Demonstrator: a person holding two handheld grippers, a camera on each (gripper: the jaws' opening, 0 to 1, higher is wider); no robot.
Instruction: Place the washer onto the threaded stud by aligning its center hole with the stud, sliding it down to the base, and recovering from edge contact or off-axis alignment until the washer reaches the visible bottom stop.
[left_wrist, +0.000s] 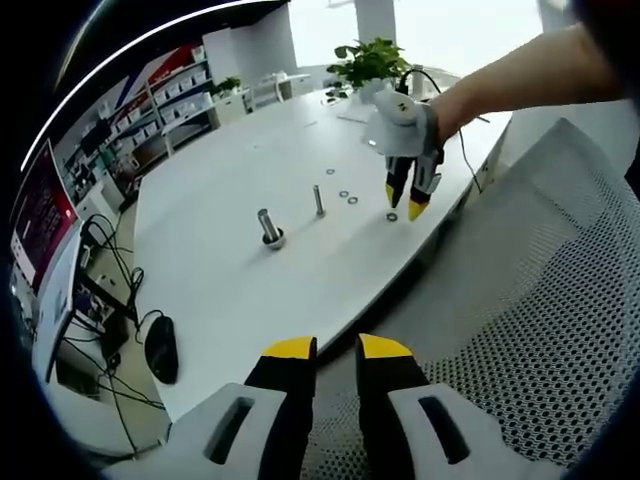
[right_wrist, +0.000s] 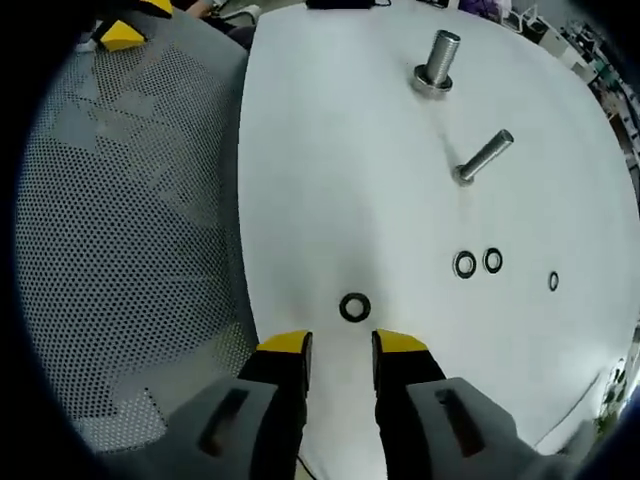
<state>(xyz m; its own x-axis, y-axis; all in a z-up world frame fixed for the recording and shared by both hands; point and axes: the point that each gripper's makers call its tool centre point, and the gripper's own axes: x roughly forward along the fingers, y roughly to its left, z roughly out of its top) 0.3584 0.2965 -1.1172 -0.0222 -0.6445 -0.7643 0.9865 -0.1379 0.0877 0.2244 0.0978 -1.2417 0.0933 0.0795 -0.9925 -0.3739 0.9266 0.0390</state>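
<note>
Your right gripper hangs low over the white table, its yellow-tipped jaws spread with a narrow gap and nothing between them. Just beyond the tips lies the washer: a flat dark ring with a clear center hole, lying flat on the tabletop, near the table's edge beside the grey mesh chair. Farther out, two more washers sit side by side, and a fourth small one lies off to their right. Beyond them stands a slim threaded stud, and farther still a thicker bolt upright on a round base.

Your left gripper is held back over the chair, jaws slightly apart and empty. In its view your right gripper points down at the table right beside the washer.
</note>
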